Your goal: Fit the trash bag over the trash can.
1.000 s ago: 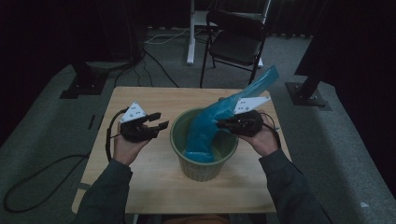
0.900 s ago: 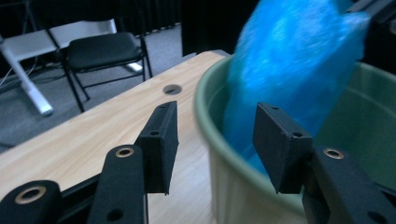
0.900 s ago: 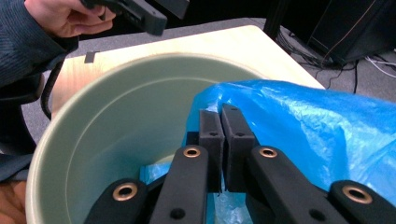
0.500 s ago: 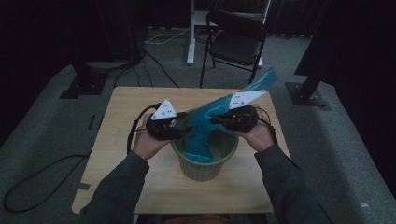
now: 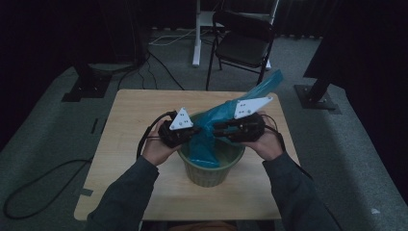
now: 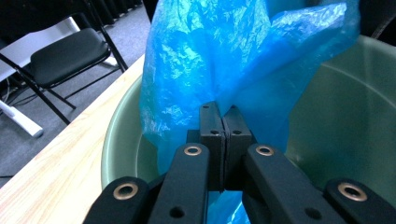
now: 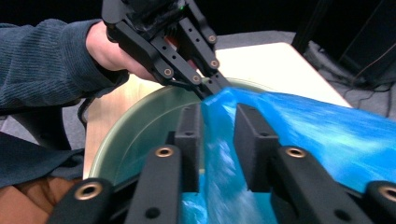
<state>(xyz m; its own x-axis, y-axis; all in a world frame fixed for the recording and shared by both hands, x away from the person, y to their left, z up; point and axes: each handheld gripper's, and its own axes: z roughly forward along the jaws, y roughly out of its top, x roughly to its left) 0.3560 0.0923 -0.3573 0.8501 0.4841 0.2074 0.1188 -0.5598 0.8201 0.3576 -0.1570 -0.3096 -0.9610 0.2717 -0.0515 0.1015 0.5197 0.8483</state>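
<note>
Both forearms are reaching in over the table, grippers pointing at each other. The left gripper [image 5: 192, 136] is sitting clamped tight after its jaws just snapped closed; the right gripper's [image 5: 217, 131] jaws are standing slightly apart, having just been opening.

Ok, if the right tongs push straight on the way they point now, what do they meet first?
Probably the left tongs, shut on the crinkled blue plastic bag just ahead over the green round bin. The right tongs, jaws just opening, straddle the bag; depth is unclear.
</note>
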